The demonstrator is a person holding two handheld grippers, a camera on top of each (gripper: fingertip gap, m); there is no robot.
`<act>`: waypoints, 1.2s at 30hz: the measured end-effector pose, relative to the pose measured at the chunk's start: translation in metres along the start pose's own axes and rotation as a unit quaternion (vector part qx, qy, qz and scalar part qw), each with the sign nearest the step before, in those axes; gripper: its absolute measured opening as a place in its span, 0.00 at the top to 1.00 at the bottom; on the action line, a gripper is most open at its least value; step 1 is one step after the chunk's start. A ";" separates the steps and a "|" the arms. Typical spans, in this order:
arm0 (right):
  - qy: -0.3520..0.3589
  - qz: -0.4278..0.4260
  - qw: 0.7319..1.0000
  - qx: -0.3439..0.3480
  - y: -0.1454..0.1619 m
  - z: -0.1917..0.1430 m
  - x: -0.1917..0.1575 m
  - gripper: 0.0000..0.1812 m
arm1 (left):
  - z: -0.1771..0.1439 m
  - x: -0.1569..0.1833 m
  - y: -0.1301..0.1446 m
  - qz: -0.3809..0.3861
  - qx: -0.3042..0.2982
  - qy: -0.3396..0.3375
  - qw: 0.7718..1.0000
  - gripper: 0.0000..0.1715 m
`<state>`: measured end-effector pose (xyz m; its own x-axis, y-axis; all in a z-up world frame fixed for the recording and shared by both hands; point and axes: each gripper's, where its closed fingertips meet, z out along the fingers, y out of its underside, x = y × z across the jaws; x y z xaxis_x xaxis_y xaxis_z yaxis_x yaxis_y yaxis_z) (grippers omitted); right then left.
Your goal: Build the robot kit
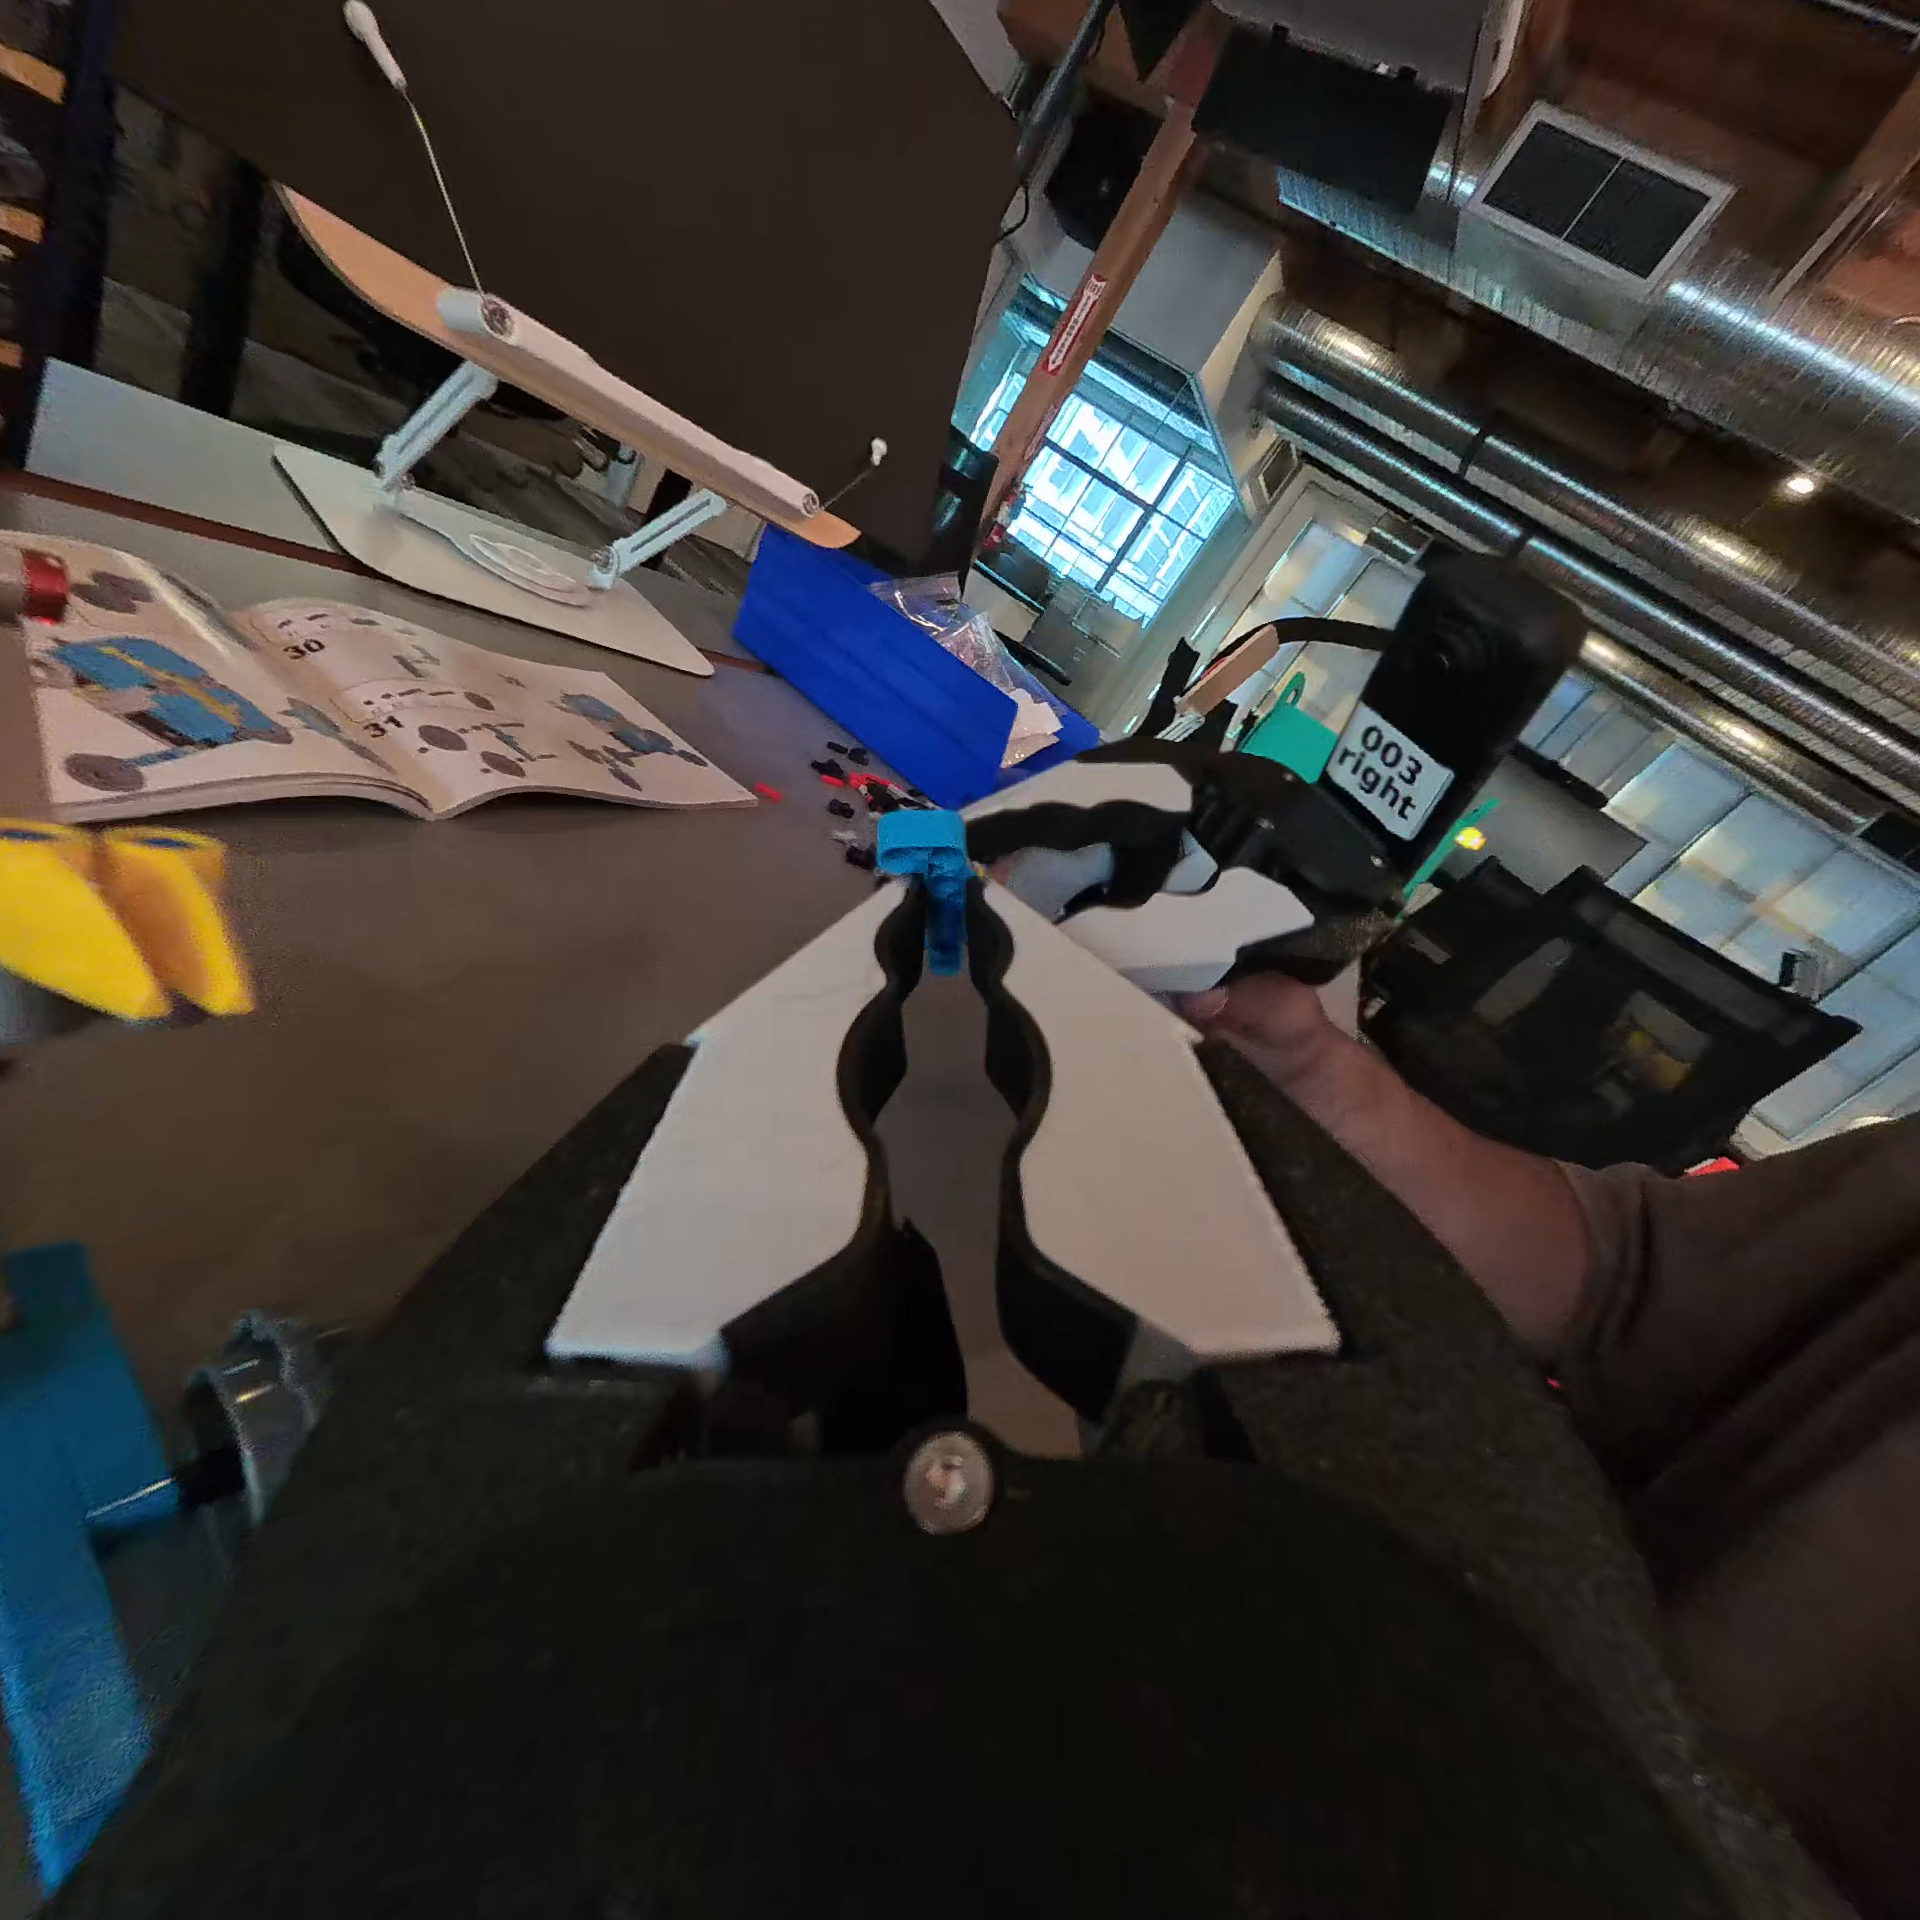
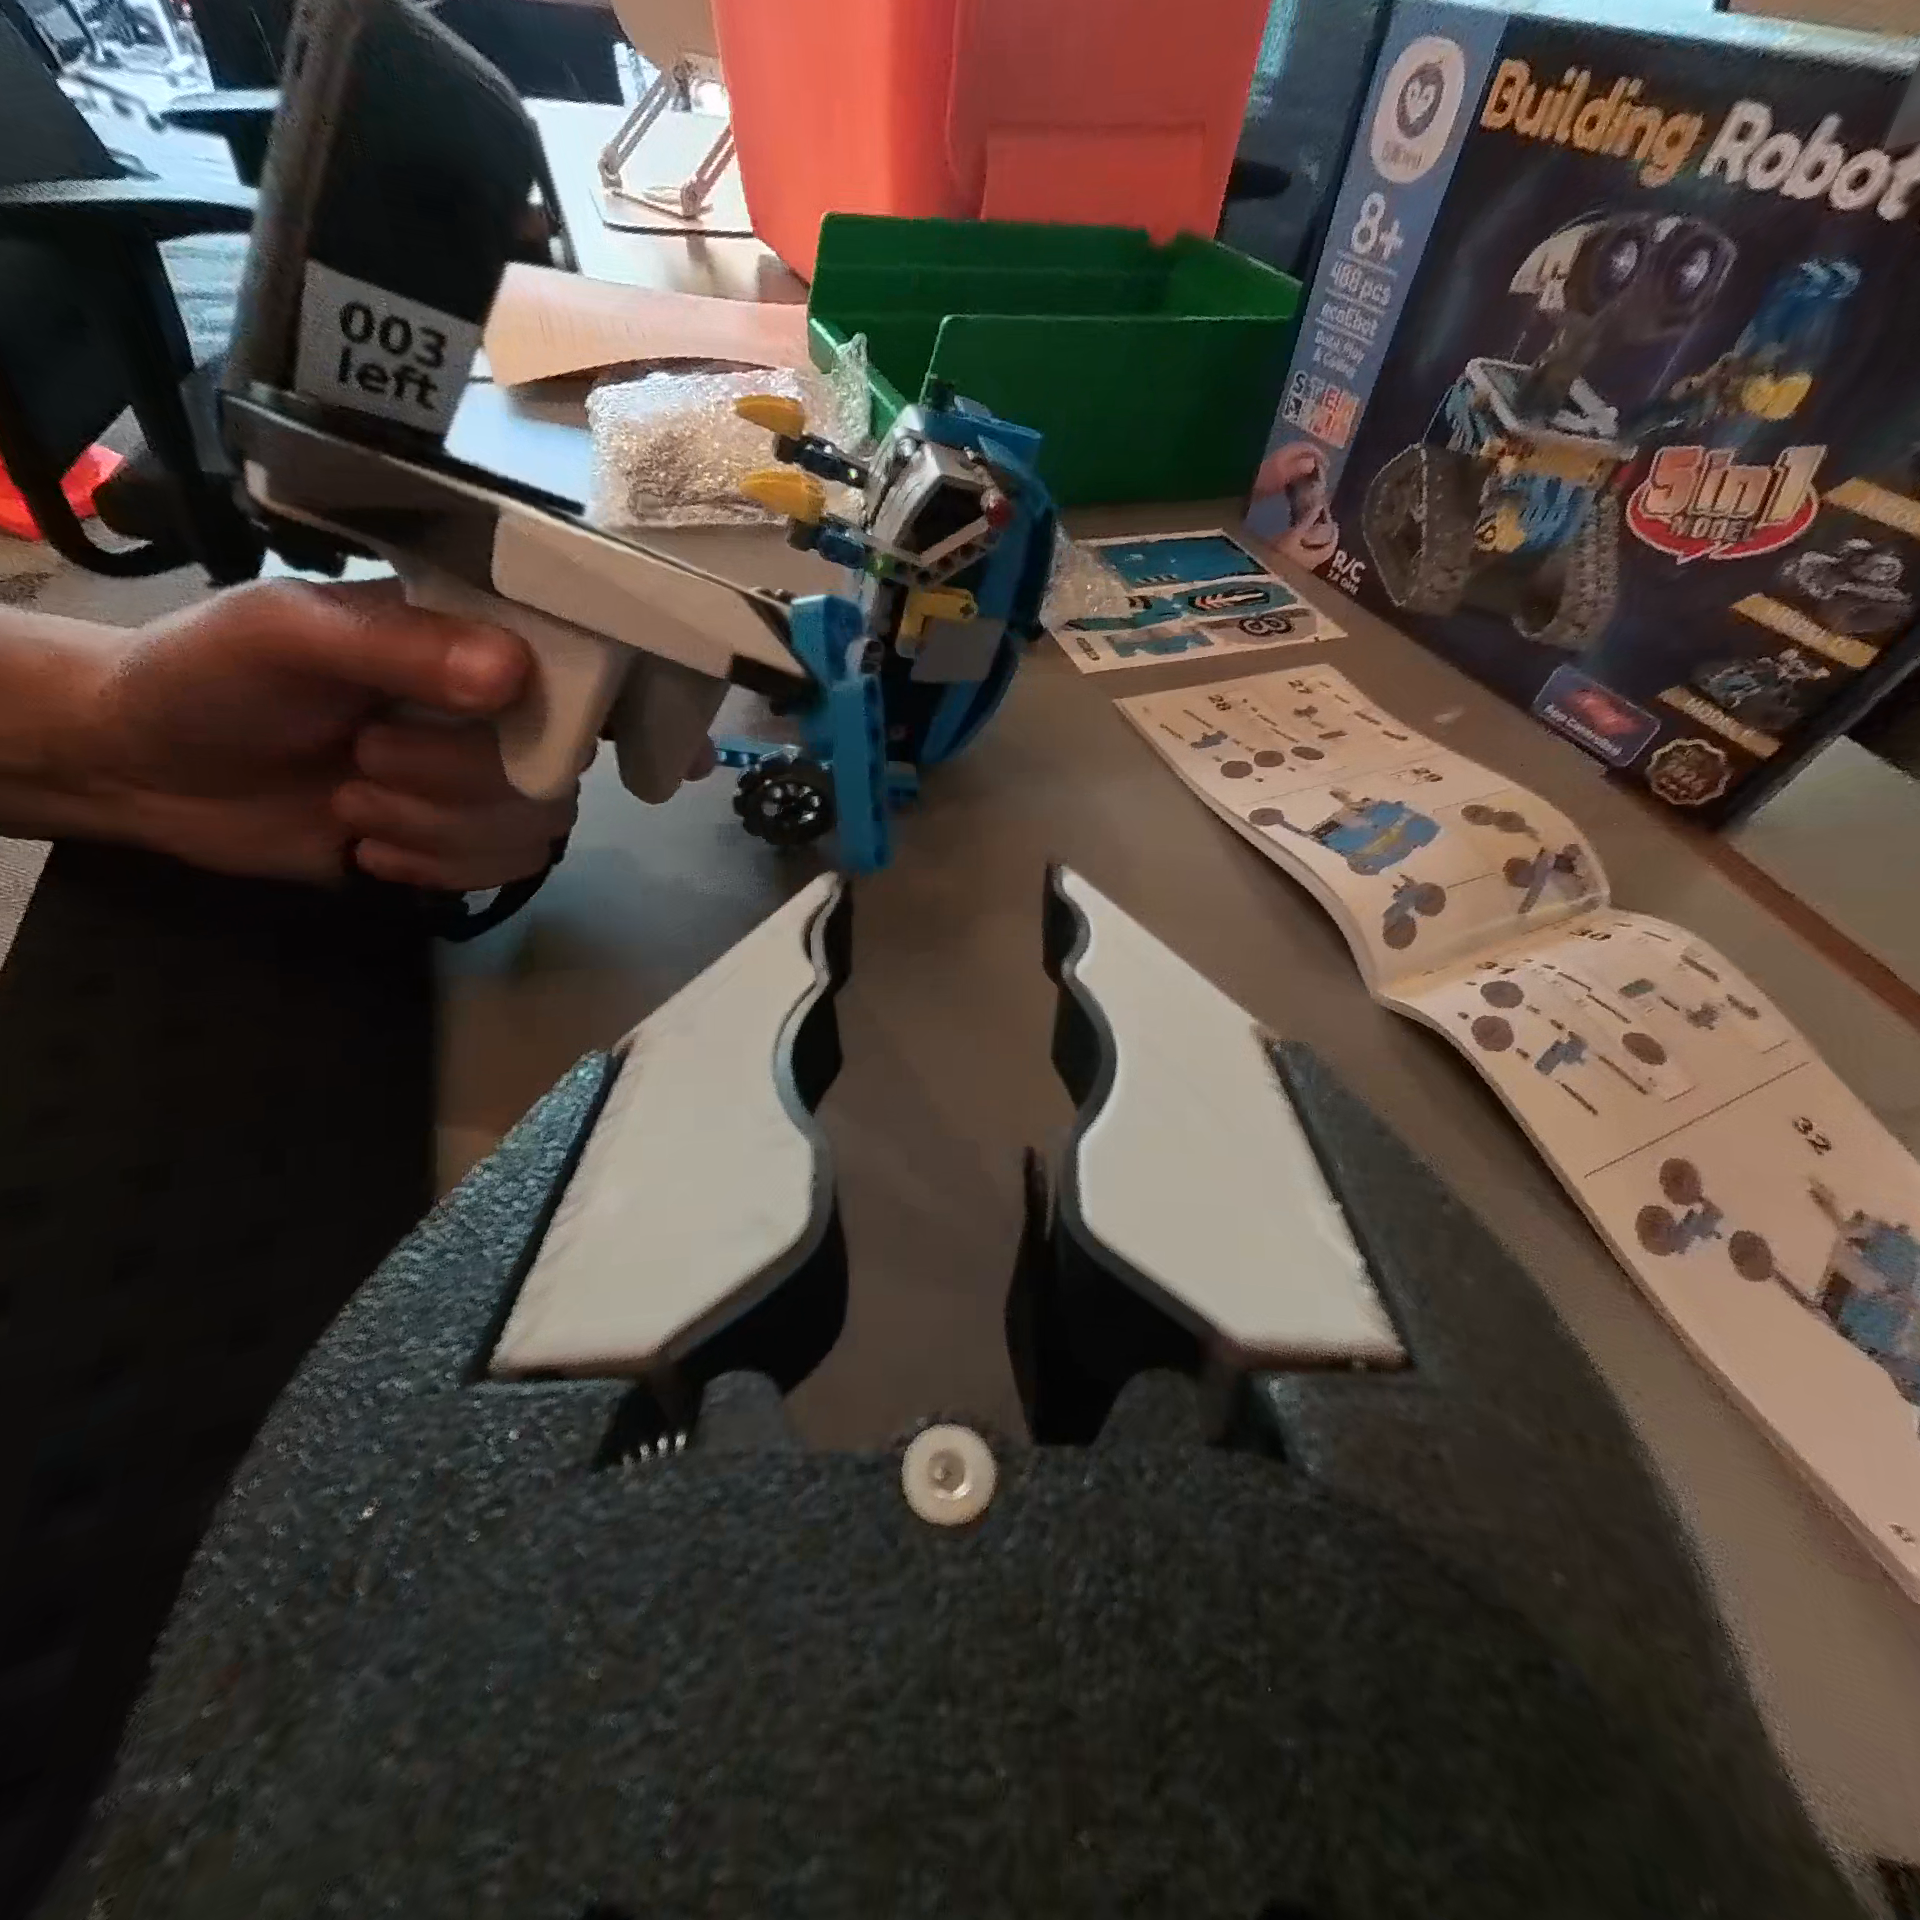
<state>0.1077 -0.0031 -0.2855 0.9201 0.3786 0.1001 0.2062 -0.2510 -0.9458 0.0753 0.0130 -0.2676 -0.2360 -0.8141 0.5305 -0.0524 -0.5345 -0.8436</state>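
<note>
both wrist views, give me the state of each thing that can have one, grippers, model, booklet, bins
left gripper: shut on the blue model, fingers clamping a blue beam
right gripper: open, empty, close to the model
blue model: lifted off the table, tilted, partly built
instruction booklet: lying open on the table
green bin: upright, open top, contents hidden
blue bin: open, clear bags inside
kit box: standing upright

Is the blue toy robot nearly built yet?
Partly. The blue robot model already has a body, yellow claws and one wheel. The left gripper grips a blue beam on it. The right gripper is open and empty. Loose small pieces lie unused on the table.
</note>
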 end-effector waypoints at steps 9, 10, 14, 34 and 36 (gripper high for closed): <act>0.054 -0.099 0.993 -0.036 0.006 0.021 -0.014 0.95 | 0.003 -0.006 0.005 -0.003 -0.011 -0.021 1.000 0.96; 0.050 -0.090 0.994 -0.039 0.007 0.022 -0.014 0.95 | 0.004 -0.007 0.006 -0.002 -0.014 -0.025 1.000 0.96; 0.021 0.002 0.999 -0.048 0.012 0.026 -0.009 0.95 | 0.006 -0.011 0.009 -0.004 -0.020 -0.031 0.999 0.93; 0.012 0.347 0.937 0.043 0.021 0.063 0.090 0.96 | -0.147 -0.063 -0.072 0.170 0.080 -0.224 0.956 0.82; 0.061 0.298 0.951 0.049 0.018 0.061 0.101 0.96 | -0.164 -0.086 -0.076 0.156 0.079 -0.265 0.948 0.82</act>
<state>0.1838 0.0848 -0.3115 0.8972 0.0871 -0.4330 -0.3906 -0.3011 -0.8699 -0.0591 0.1611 -0.2628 0.3062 -0.9156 0.2607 0.0967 -0.2425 -0.9653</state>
